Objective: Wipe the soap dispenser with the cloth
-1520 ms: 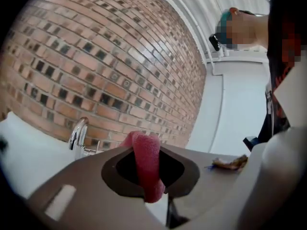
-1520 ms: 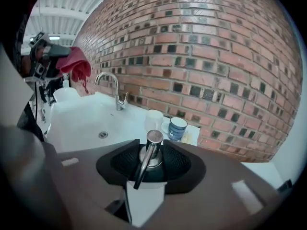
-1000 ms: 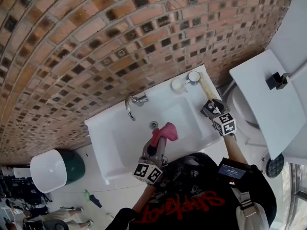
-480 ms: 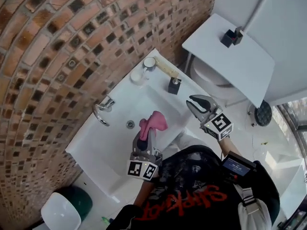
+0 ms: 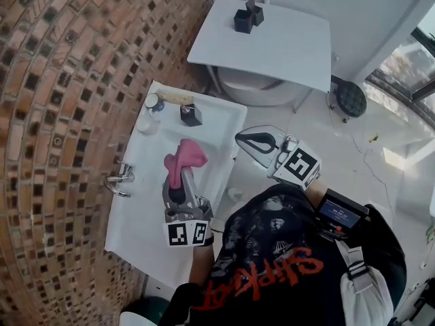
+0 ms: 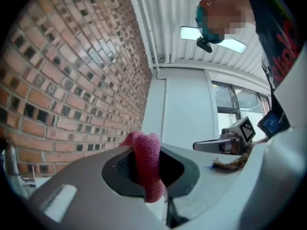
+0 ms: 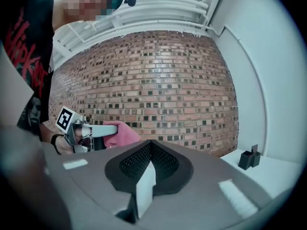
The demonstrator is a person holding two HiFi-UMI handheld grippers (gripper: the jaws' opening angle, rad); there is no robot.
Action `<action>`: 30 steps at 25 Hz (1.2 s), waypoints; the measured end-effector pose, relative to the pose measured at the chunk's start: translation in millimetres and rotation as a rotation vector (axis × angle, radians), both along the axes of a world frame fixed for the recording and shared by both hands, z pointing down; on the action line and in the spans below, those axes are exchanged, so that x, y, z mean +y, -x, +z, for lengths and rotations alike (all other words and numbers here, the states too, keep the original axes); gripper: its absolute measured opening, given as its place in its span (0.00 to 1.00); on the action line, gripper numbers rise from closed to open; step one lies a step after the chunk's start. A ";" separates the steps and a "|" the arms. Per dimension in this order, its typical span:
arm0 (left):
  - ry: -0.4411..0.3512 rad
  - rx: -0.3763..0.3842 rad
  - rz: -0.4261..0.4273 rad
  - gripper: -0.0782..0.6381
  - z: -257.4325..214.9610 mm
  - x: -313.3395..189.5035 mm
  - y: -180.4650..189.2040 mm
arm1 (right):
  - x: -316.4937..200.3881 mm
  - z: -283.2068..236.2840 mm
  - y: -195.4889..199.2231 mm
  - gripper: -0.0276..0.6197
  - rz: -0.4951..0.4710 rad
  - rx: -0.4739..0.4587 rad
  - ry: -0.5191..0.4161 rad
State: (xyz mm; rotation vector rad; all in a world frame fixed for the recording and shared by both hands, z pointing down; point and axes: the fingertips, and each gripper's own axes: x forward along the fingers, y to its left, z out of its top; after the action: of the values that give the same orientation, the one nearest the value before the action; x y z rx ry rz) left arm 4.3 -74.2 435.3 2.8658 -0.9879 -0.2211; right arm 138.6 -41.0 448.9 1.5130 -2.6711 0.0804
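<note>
Pinching a pink fuzzy cloth (image 5: 182,156) in the left gripper (image 5: 179,184), jaws clamped on a fold of it, rest of the cloth bunched up past the tips. In the left gripper view, a pink strip standing upright between the pads. Holding that gripper in the air over the white rectangular sink basin (image 5: 139,216), cloth touching nothing else. On the sink's far rim, a small black boxy soap dispenser (image 5: 191,115), upright, clear of the cloth and untouched by either gripper. Next to it on the same rim: a beige stick-shaped item (image 5: 175,98), a round white-rimmed item (image 5: 153,102) and a pale round cup (image 5: 145,123), exact kind unclear. At the wall side of the basin, a chrome curved faucet (image 5: 117,180), against the brown brick wall (image 5: 61,73). Off the sink's edge, over the pale floor (image 5: 367,148), the right gripper (image 5: 243,139), jaws fully together with nothing between them; in the right gripper view, pads meeting in one line. Well apart from the dispenser. Beyond the sink, a white flat tabletop (image 5: 285,46) with two small black blocks (image 5: 245,16) on it. Low in the head view, a black shirt with red print (image 5: 268,270) and a dark screen device (image 5: 342,214) strapped on the right forearm.
</note>
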 end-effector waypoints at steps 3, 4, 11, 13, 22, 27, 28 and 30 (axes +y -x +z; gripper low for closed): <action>-0.051 -0.030 -0.023 0.17 -14.5 34.4 -28.1 | 21.5 -8.5 -20.2 0.04 -0.049 -0.051 -0.043; -0.054 -0.028 -0.035 0.17 -16.3 47.9 -40.0 | 32.0 -11.9 -29.3 0.04 -0.071 -0.072 -0.056; -0.001 -0.040 -0.178 0.17 9.3 186.8 -157.1 | 143.9 -5.2 -127.4 0.04 -0.219 -0.212 -0.113; 0.063 -0.037 -0.228 0.17 22.6 218.9 -186.9 | 156.8 7.0 -157.1 0.04 -0.234 -0.230 -0.058; 0.133 -0.063 -0.359 0.17 14.1 277.7 -187.3 | 199.4 -3.3 -194.0 0.04 -0.290 -0.280 -0.025; 0.068 -0.096 -0.420 0.17 -8.9 290.4 -171.2 | 213.7 -20.0 -155.4 0.04 -0.433 -0.265 -0.054; 0.057 -0.097 -0.432 0.17 -14.7 294.7 -165.7 | 216.8 -24.0 -146.2 0.04 -0.455 -0.251 -0.058; 0.040 -0.103 -0.454 0.17 -25.7 302.4 -150.3 | 219.5 -34.1 -126.3 0.04 -0.483 -0.227 -0.078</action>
State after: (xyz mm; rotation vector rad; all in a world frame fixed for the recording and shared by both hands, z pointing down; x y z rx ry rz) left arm 154.6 228.1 409.5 2.5985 -1.6339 -0.0858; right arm 264.9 178.5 414.8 0.8773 -3.1727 0.1269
